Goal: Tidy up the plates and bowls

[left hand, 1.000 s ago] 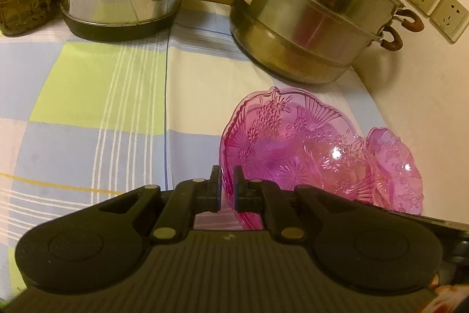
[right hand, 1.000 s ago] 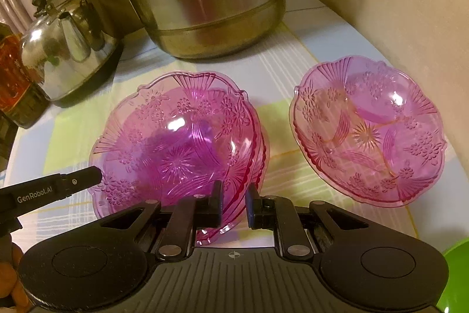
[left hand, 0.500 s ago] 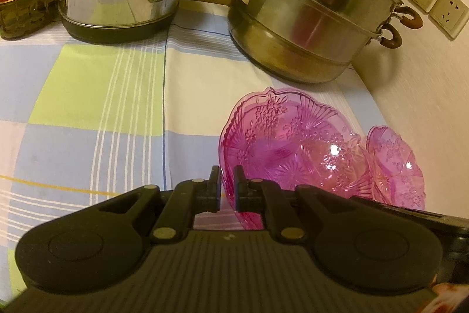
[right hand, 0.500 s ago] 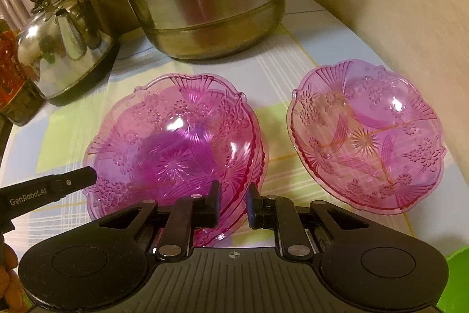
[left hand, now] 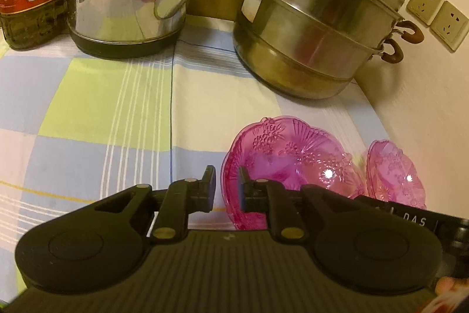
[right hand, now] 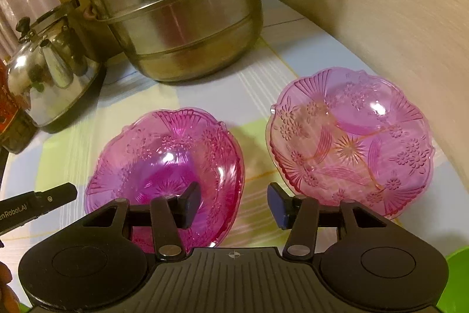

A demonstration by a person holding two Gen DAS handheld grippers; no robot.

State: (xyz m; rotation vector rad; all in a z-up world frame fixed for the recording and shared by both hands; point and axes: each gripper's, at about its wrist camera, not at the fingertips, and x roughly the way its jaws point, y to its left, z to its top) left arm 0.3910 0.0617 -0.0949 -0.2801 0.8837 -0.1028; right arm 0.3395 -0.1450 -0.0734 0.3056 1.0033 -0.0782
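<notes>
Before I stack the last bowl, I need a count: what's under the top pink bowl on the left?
At least one more pink rim shows beneath the top pink bowl. How many are nested there is hidden by the overlapping bowls.

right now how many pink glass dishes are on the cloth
2 places: a darker pink stack left, likely several nested dishes, number unclear, and a single paler dish right, near the wall.
</notes>
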